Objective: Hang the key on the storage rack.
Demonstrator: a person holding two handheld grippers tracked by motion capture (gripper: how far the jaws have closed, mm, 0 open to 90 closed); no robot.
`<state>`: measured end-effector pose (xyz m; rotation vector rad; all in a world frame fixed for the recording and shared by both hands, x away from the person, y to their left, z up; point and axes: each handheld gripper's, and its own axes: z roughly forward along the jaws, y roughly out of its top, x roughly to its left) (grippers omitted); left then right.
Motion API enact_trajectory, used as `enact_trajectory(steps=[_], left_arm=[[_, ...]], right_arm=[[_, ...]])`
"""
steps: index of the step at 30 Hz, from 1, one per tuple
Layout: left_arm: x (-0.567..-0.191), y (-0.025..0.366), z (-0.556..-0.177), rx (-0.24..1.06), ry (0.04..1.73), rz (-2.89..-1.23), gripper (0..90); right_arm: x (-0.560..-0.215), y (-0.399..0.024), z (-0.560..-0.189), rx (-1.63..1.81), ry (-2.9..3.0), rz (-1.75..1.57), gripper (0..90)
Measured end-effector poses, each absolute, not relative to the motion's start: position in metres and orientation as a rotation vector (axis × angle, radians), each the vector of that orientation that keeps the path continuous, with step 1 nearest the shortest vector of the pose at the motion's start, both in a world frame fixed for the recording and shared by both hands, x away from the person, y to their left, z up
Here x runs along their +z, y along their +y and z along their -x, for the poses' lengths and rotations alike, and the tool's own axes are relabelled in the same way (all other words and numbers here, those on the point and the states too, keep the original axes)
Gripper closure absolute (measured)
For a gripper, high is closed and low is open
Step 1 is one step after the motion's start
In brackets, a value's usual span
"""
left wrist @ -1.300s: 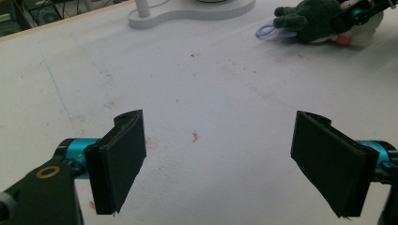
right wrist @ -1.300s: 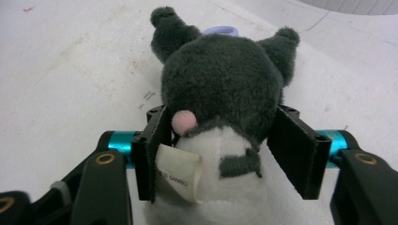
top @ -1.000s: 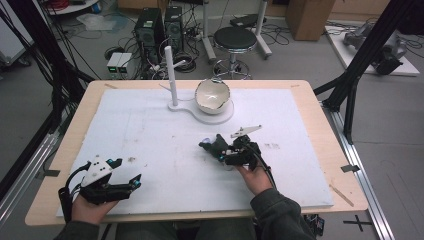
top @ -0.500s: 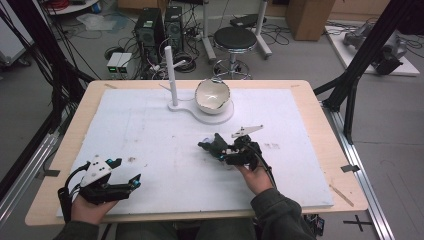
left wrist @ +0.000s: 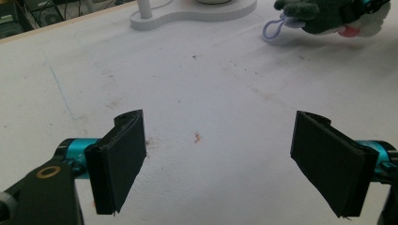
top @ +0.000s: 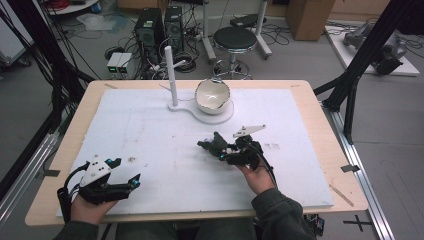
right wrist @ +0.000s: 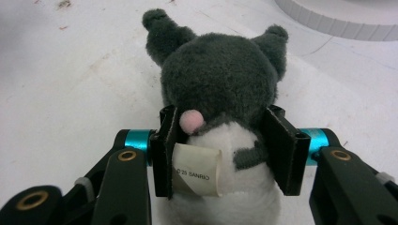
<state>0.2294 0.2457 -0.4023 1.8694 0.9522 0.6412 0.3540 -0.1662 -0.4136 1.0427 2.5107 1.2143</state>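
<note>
your right gripper (right wrist: 220,150) has its jaws clamped on the plush toy (right wrist: 220,89), left gripper (left wrist: 225,164) jaws wide; lift it slowly toward the bowl (top: 212,95).

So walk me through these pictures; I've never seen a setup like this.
A person sits at a table and holds a hand-operated gripper in each hand. One picture comes from a camera above the table; the other two come from cameras riding on the grippers, looking along their black jaws. On the white surface stand a white stand with an upright post and a tilted bowl. The right gripper is shut on a small plush toy, dark grey with a white body, a pink tail and a paper tag. A purple loop hangs from the toy. The left gripper is open, with nothing between its jaws, above the bare surface.
</note>
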Motion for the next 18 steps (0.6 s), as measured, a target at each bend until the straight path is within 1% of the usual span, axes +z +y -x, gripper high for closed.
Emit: enact_trajectory(steps=[18], left_arm=[[-0.402, 0.247, -0.229, 0.647, 0.952, -1.869, 18.9]], right_arm=[[-0.386, -0.165, -0.354, 1.313, 2.503, -0.966, 51.4]])
